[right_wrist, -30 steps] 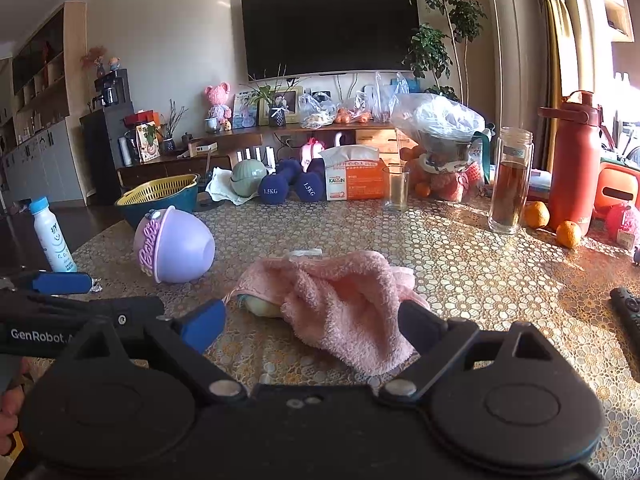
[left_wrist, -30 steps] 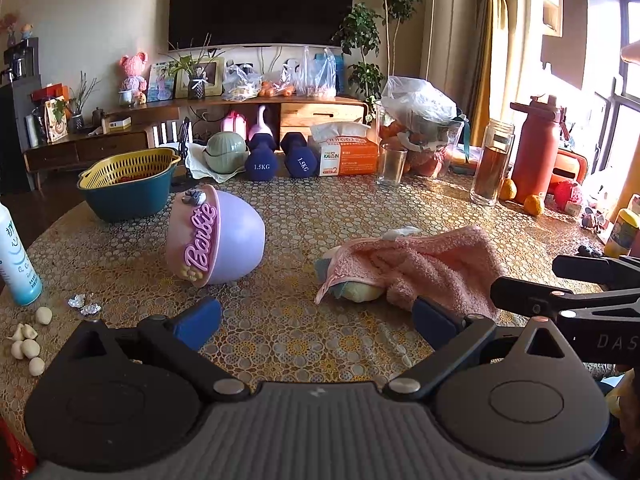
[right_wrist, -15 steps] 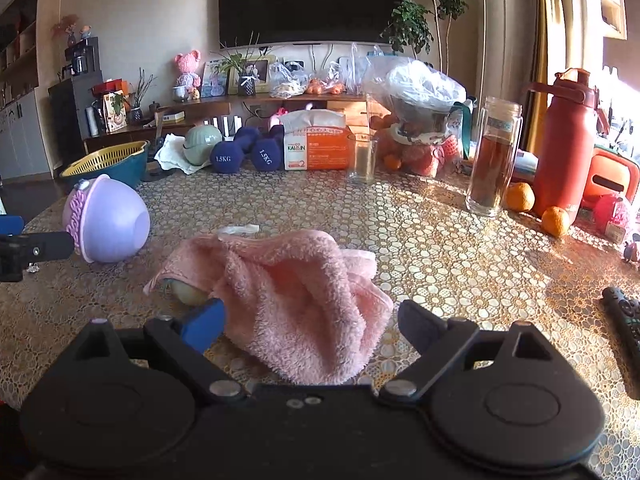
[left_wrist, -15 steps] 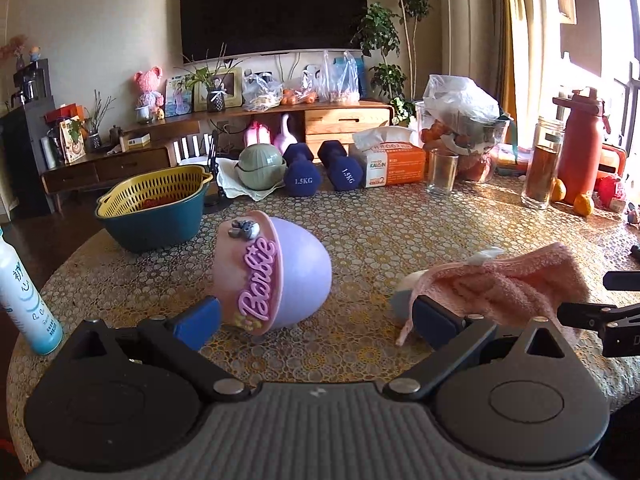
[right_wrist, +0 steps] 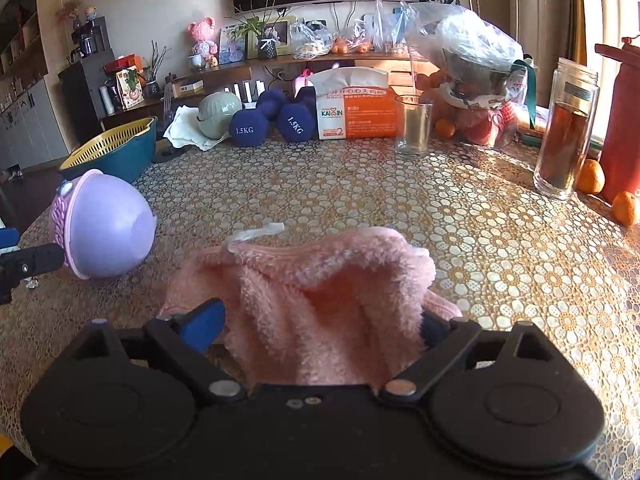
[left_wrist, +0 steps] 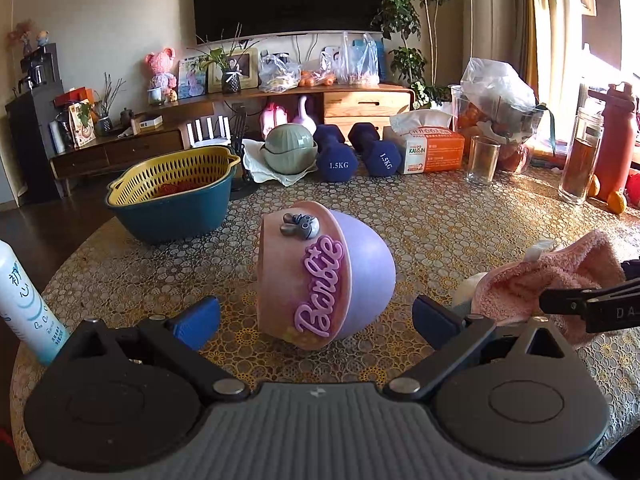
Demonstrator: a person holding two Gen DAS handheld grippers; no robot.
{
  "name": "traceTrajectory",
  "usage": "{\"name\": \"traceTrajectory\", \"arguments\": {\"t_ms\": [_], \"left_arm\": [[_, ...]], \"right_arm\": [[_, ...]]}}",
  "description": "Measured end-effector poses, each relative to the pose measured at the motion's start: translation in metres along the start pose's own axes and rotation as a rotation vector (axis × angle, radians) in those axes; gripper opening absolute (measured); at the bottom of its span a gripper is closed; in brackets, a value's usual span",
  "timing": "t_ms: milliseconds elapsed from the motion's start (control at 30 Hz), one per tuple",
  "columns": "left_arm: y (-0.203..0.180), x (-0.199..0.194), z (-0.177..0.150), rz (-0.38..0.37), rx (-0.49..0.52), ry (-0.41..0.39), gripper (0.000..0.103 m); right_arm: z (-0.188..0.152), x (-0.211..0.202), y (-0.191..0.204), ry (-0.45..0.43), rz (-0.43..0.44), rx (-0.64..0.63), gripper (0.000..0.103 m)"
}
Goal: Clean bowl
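Observation:
A lilac bowl (left_wrist: 360,276) with a pink rim and "Barbie" lettering lies on its side on the table, mouth turned left. My left gripper (left_wrist: 316,318) stands open, and the bowl sits just ahead, between its blue fingertips. In the right wrist view the bowl (right_wrist: 108,228) is at the left. A pink fluffy cloth (right_wrist: 320,304) lies bunched between the wide-open fingers of my right gripper (right_wrist: 320,320); its right pad is hidden behind the cloth. The cloth (left_wrist: 552,280) also shows at the right of the left wrist view.
A teal basin with a yellow strainer (left_wrist: 172,196) stands at back left, a white bottle (left_wrist: 24,300) at the near left edge. Dumbbells (left_wrist: 356,156), a tissue box (left_wrist: 428,148), a glass (left_wrist: 482,160), a tea jar (right_wrist: 566,136) and oranges line the far and right sides.
My left gripper has closed in on the bowl, which now sits centred between its fingers. My right gripper has moved forward so the cloth lies between its fingers.

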State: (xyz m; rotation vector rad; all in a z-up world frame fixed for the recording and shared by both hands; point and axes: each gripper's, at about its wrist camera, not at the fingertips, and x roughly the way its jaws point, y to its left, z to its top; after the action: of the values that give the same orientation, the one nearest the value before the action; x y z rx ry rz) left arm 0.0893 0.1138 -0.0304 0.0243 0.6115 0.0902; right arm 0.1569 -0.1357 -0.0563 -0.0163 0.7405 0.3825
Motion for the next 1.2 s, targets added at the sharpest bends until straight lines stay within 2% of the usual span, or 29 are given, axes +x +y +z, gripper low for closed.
{"name": "traceTrajectory", "arguments": {"t_ms": [233,500,667,733,767,833,900,967,1000,1033,1200], "left_arm": [[-0.004,0.013,0.000,-0.035,0.043,0.015,0.103],[-0.010,0.032,-0.002,-0.047,0.121,0.014,0.102],[-0.012,0.039,0.000,-0.058,0.153,0.011,0.086],[-0.012,0.039,0.001,-0.068,0.156,0.013,0.067],[-0.013,0.038,0.001,-0.085,0.155,0.015,0.063],[-0.014,0.035,0.003,-0.108,0.153,0.013,0.047],[-0.017,0.033,0.003,-0.130,0.152,0.021,0.043],[-0.020,0.030,0.003,-0.150,0.152,0.031,0.039],[-0.023,0.028,0.000,-0.164,0.153,0.040,0.033],[-0.026,0.026,-0.001,-0.173,0.154,0.048,0.027],[-0.043,0.006,-0.018,-0.201,0.182,0.067,0.017]], "right_arm": [[0.005,0.025,0.016,0.041,0.006,-0.035,0.096],[0.003,0.033,0.031,0.030,0.011,-0.128,0.093],[-0.001,0.032,0.034,0.006,0.021,-0.169,0.089],[-0.002,0.029,0.036,-0.005,0.045,-0.193,0.071],[-0.002,0.027,0.038,-0.010,0.058,-0.209,0.067],[-0.003,0.024,0.044,-0.023,0.062,-0.246,0.052],[-0.004,0.021,0.048,-0.036,0.056,-0.266,0.046],[-0.001,0.017,0.045,-0.043,0.060,-0.239,0.036],[0.001,0.016,0.042,-0.042,0.067,-0.219,0.028],[0.003,0.013,0.037,-0.040,0.072,-0.190,0.023],[0.013,-0.001,0.009,-0.029,0.154,-0.034,0.020]]}}
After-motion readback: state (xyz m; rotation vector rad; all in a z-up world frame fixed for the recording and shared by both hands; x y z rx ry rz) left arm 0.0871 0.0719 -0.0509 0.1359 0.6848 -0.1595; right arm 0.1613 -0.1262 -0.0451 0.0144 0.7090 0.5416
